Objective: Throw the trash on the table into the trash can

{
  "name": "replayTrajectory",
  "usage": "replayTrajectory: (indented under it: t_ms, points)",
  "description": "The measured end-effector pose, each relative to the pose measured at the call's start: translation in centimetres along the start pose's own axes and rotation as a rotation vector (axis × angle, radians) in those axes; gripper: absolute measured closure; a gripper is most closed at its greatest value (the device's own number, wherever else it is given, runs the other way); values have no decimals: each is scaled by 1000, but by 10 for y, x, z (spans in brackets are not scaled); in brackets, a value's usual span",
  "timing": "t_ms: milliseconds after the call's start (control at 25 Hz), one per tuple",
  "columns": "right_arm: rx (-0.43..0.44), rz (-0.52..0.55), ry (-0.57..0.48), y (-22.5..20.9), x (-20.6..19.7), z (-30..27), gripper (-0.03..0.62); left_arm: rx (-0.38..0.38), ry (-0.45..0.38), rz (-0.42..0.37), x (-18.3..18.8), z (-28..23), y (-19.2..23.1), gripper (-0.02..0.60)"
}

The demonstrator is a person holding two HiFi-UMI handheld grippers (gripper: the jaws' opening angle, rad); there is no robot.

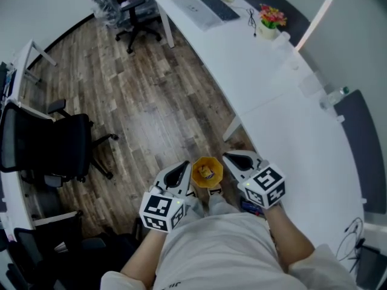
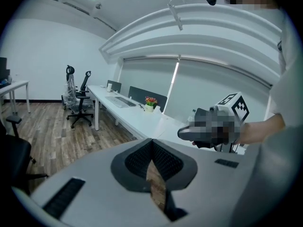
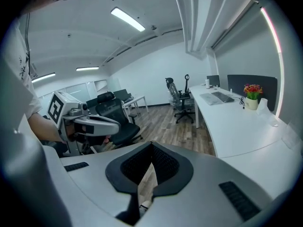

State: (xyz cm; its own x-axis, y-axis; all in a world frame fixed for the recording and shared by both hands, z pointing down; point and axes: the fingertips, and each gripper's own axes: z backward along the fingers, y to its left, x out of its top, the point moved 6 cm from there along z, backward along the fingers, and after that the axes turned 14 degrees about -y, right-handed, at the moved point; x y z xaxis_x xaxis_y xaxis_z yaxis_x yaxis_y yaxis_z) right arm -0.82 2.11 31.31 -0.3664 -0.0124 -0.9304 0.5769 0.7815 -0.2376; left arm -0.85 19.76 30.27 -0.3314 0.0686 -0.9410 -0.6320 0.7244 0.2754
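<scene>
- The left tool (image 1: 179,169) is seen in its own view with the pads pressed together at the tips. Only floor boards show through the slit below them, and nothing is pinched.
- The right tool (image 1: 233,159) is likewise pressed together and empty, with bare floor behind its pads.
- Both tools are held close to the body, one on each side of the trash can (image 1: 199,164). The trash can stands on the floor (image 1: 151,101) just beside the counter's curved edge.
- A small pale scrap (image 1: 207,173) lies inside the trash can; what it is cannot be made out.
- No loose trash can be picked out on the counter (image 1: 290,119). Only a keyboard (image 1: 216,5), a flower pot (image 1: 270,22) and, near the far edge, what looks like a small bottle (image 1: 334,95) are seen there.
- The scrap is judged to be light and soft, probably crumpled paper or wrapper, easily crushed but not fragile.
- Such a piece would best be pinched across its bulk, since a thin edge could slip from the pads.
- The trash can, its contents and both tools together are shown by the head view alone; neither tool view takes in the trash can.
- The meeting of the pads is shown only by the tool views. Each also shows the other tool off to one side and the office chairs (image 3: 177,98) down the room.
</scene>
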Motion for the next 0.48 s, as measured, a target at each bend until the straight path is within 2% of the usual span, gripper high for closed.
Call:
replayTrajectory:
  t_ms: [480]
  points:
    - [23, -10, -28, -2, 10, 2, 563, 4, -48, 0, 17, -10, -12, 581]
